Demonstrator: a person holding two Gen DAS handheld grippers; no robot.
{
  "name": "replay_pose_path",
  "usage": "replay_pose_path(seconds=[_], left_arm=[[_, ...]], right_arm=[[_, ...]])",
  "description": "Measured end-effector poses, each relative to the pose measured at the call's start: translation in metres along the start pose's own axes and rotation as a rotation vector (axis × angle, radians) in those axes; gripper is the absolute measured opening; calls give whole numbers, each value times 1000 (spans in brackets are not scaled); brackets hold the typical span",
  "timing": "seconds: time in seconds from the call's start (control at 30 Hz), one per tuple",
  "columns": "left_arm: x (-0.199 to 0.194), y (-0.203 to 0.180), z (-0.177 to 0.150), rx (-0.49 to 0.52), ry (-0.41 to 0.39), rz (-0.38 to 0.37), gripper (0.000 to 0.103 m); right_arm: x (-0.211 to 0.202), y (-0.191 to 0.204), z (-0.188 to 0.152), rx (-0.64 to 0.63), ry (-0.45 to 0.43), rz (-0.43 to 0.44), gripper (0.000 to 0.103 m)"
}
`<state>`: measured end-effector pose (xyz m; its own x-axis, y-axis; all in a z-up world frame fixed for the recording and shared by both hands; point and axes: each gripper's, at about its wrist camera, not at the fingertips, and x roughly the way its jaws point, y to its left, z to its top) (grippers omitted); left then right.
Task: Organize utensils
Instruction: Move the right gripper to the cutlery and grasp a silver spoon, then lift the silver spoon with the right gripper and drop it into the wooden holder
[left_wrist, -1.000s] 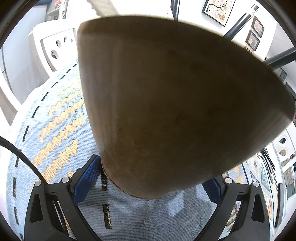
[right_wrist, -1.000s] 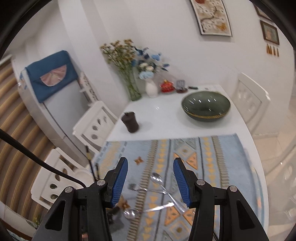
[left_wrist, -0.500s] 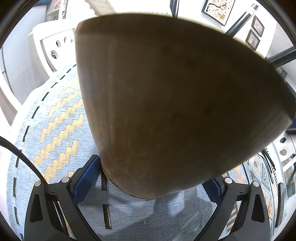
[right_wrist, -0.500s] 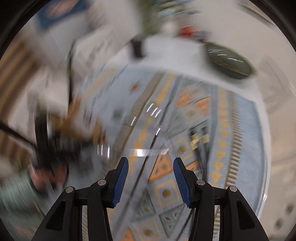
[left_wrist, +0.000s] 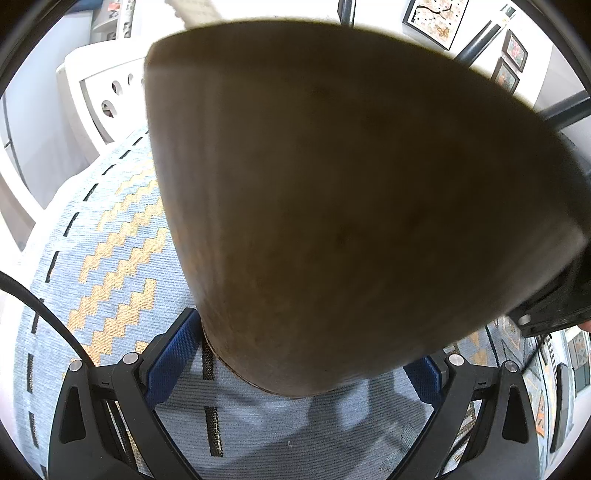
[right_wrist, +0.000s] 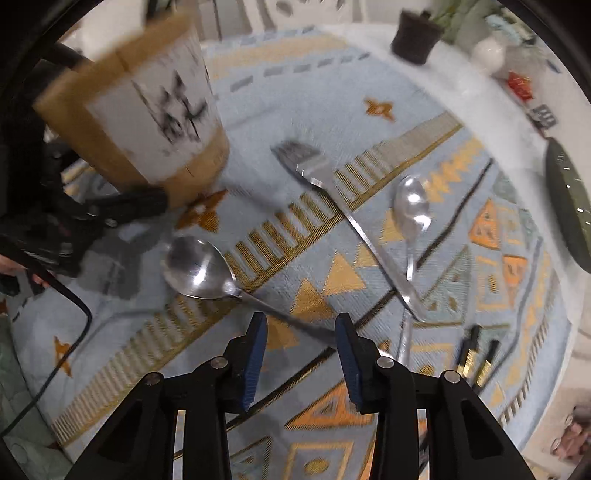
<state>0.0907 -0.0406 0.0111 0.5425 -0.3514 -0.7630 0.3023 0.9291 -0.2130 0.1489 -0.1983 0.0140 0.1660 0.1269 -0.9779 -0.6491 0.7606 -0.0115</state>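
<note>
My left gripper (left_wrist: 291, 373) is shut on a brown paper cup (left_wrist: 332, 206) that fills the left wrist view; it stands tilted on the blue patterned cloth (left_wrist: 110, 240). In the right wrist view the same cup (right_wrist: 147, 110) stands at the upper left, held by the left gripper (right_wrist: 122, 206). My right gripper (right_wrist: 299, 339) is open, low over the handle of a large spoon (right_wrist: 199, 266). A fork (right_wrist: 332, 195) and a smaller spoon (right_wrist: 412, 210) lie to the right. Black chopsticks (right_wrist: 476, 354) lie at the lower right.
A dark green bowl (right_wrist: 569, 192) sits at the table's right edge. A small dark pot (right_wrist: 415, 35), a white vase (right_wrist: 487, 55) and small items stand at the back. White chairs (left_wrist: 99, 96) stand beyond the table.
My right gripper has swung down from a high view of the table to just above the large spoon's handle. The left gripper keeps its hold on the cup, which shifted slightly.
</note>
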Motion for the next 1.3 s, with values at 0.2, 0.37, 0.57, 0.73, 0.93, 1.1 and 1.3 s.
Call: replay_pose_path(seconds=[0.2,0.37,0.57,0.73,0.93,1.1,1.3], left_arm=[[2,-1,0,5,3,5,99],[1,-3,1,7,4,7,100],[2,-4,1,9,5,10,100],[1,-4,1,10,5,11,100],[1,-5,1,11,5,11,100],[0,-3,2,9,5,8,100],[-1,-1,2,7,4,5,100]], right_arm=[[2,-4,-3,27,11,16,32],[-9,13,-36,71,10,9,16],[-21,42,-106,270,-16,42,11],[-30,55,-167,568,-1,154,11],[-39,45,-196,924,-51,276,12],[-54,51,-153,865,-127,254,43],[-47,77,-102,676,-84,29,49]])
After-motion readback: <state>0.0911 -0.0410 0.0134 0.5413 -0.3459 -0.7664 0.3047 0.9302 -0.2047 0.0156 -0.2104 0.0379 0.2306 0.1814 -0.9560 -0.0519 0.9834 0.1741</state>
